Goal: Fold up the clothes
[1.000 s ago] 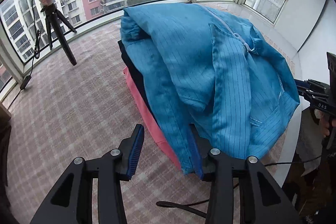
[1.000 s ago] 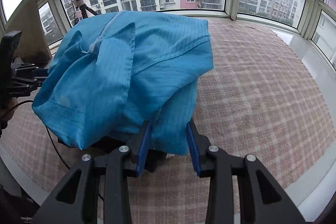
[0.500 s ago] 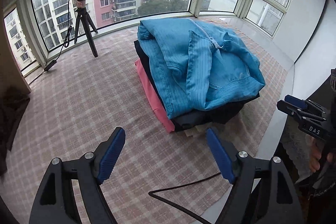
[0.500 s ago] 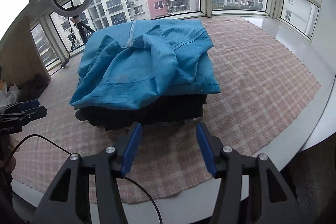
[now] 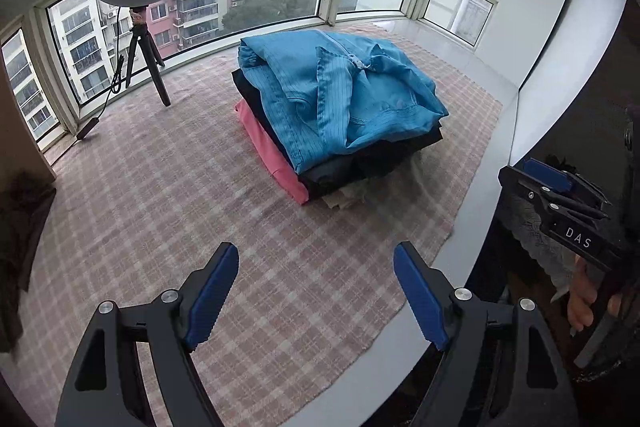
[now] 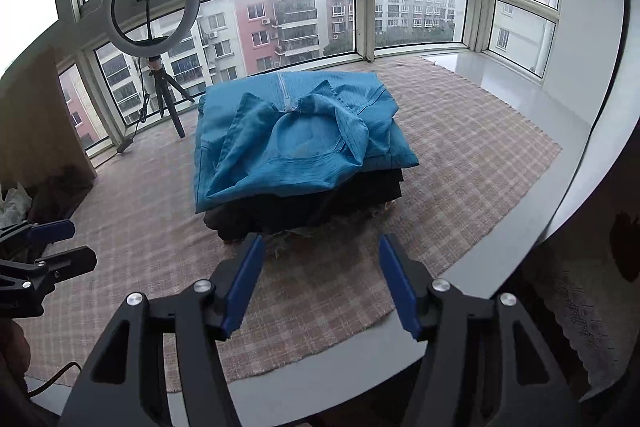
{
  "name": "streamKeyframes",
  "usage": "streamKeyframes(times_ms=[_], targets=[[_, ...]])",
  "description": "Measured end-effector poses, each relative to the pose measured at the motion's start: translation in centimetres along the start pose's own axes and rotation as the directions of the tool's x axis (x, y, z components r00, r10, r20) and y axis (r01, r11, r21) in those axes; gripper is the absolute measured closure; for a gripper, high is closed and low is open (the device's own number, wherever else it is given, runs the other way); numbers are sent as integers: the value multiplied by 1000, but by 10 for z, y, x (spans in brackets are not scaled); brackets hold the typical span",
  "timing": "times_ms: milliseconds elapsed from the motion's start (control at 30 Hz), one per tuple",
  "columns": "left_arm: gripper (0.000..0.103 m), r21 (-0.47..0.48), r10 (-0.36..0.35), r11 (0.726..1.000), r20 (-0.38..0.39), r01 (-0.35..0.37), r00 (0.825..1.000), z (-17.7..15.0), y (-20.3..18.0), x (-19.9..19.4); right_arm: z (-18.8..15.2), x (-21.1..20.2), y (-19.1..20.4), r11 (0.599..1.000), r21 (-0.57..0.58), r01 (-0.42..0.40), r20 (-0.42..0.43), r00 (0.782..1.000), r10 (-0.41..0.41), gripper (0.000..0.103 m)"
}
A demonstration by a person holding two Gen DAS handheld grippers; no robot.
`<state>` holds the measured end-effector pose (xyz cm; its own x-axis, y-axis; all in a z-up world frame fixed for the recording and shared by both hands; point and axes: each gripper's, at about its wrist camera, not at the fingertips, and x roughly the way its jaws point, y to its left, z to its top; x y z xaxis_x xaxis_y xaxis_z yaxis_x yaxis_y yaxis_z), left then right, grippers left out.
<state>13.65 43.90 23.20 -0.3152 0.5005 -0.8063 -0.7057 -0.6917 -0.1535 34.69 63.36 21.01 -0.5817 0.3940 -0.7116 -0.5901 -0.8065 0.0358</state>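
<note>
"DAS" reads on the right hand-held gripper. Both it and the left hand-held gripper angle downward, jaws just opened, empty. The blue jacket tops the clothes stack, far centre of the counter.

Both claws, left and right, newly opened, off the blue garment.

Window ledge with a checked cloth

The pale ledge carries a pink-and-beige checked cloth; on the cloth lie a stack of folded clothes, blue garment uppermost, and a ring-light tripod by the windows
</note>
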Motion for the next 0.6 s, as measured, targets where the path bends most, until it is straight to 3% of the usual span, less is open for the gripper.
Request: streamKeyframes(times_ms=[200,600], targets=[[24,-9,-56,998,-7,56,998,-13,4,-13,-20,-20,21,999,-29,44,0,999,-44,44],[24,-10,-59,998,4,59,998,-24,8,-35,-28,-40,33,996,-38,74,24,997,-74,44]])
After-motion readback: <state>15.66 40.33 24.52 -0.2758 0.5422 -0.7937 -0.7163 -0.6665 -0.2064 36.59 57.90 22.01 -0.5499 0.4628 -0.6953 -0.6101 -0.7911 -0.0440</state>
